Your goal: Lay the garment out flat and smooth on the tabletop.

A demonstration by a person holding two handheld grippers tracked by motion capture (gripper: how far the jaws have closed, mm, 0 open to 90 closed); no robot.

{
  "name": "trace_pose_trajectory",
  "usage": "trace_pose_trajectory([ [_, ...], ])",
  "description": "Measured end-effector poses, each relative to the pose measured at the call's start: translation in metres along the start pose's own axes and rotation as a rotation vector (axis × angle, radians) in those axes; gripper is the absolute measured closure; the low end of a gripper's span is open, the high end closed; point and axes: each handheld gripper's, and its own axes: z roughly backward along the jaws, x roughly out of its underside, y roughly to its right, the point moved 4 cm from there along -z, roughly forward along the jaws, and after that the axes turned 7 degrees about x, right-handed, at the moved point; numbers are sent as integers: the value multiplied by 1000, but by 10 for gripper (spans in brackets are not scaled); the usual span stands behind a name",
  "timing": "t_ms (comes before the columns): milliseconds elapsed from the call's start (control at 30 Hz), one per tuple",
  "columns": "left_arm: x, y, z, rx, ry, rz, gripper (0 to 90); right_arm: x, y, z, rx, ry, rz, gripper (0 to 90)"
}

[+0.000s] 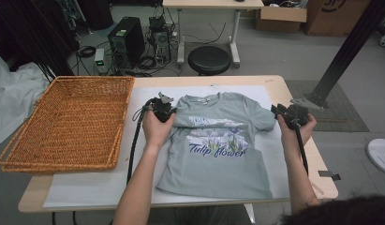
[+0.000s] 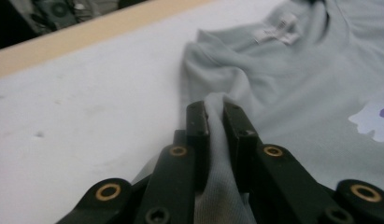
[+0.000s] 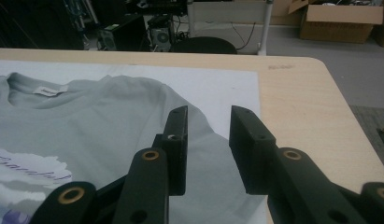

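From the high view, the T-shirt (image 1: 218, 150) lies spread flat, print up, on the white sheet (image 1: 87, 187) that covers my table (image 1: 298, 89). My left tool (image 1: 163, 108) sits at the shirt's left sleeve, near the collar end, and my right tool (image 1: 290, 114) sits just off the tip of the right sleeve. A wicker basket (image 1: 68, 124) rests on the table's left side, well apart from the shirt.

In the left gripper view, my left tool (image 2: 216, 122) is clamped on a raised fold of the T-shirt (image 2: 292, 79); the grey cloth is pinched between the two jaws and runs down between them toward the camera. The collar and its label lie beyond, up and to the right.

In the right gripper view, my right tool (image 3: 208, 140) stands parted, with a clear gap between the jaws. The T-shirt (image 3: 101, 126) sleeve lies under and between them, but the pads do not press on it. The bare table (image 3: 311, 102) is to the right.
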Motion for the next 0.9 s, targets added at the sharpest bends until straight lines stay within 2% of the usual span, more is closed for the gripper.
trace_pose_trajectory([
  [67, -5, -6, 1, -79, 12, 11, 829, 0, -2, -1, -4, 0, 9, 690],
  [133, -9, -13, 1, -135, 29, 27, 829, 1, -4, -2, -5, -1, 14, 695],
  [200, -11, -18, -2, -166, 50, 43, 826, 1, -4, -4, -8, -1, 17, 698],
  [233, -12, -20, -4, -156, 59, 65, 818, 1, -4, -5, -6, 0, 18, 700],
  [267, -11, -22, -8, -142, 53, 88, 775, 1, -4, -7, -6, -2, 15, 700],
  [333, -8, -25, -11, -189, 41, 104, 530, 1, -5, -10, -14, -1, 5, 698],
  [367, -9, -27, -9, -208, 55, 104, 467, 0, -5, -12, -13, 4, 6, 692],
  [433, -16, -29, -1, -221, 136, 123, 420, -3, -7, -18, -21, -3, 8, 680],
  [467, -21, -30, 2, -217, 181, 121, 381, -4, -9, -22, -26, 0, 9, 671],
  [500, -26, -30, 2, -195, 221, 115, 376, -7, -11, -26, -36, 4, 9, 669],
  [533, -29, -30, 1, -176, 222, 124, 377, -10, -15, -32, -59, 15, 12, 667],
  [600, -33, -30, -7, -103, 186, 130, 375, -14, -22, -41, -87, 3, 21, 654],
  [667, -34, -31, -17, -99, 127, 71, 385, -20, -34, -53, -135, -8, 46, 627],
  [700, -36, -33, -21, -107, 113, 58, 398, -23, -40, -59, -156, -19, 62, 616],
  [800, -40, -38, -36, -46, 65, 98, 440, -29, -54, -78, -199, -41, 96, 602],
  [900, -38, -43, -48, -25, -14, 65, 490, -30, -60, -97, -231, -78, 111, 600],
])
